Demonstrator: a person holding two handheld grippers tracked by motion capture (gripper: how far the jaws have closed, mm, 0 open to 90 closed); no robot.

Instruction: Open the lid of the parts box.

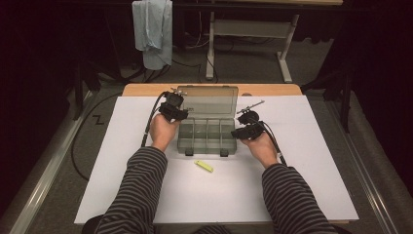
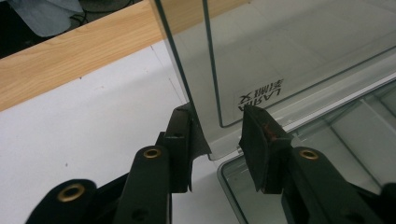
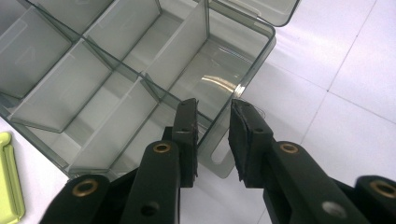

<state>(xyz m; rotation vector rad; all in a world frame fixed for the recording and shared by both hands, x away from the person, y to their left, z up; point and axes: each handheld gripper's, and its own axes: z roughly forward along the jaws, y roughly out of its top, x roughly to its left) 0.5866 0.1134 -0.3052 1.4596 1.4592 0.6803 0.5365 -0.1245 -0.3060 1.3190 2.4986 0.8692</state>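
The clear compartment box (image 1: 207, 135) sits mid-bench on the white sheet (image 1: 302, 185), lid (image 1: 208, 101) standing up toward the far wooden edge (image 1: 146, 89). Left tool (image 2: 217, 135) is at the box's back left corner, jaws straddling the lid's side edge near the hinge; can't tell if the pads actually press it. Right tool (image 3: 212, 126) straddles the front right corner wall by the latch tab, jaws apart, a gap showing on one side. A yellow-green clip (image 1: 204, 165) lies just in front of the box. Plenty of bare sheet left, right and up front.
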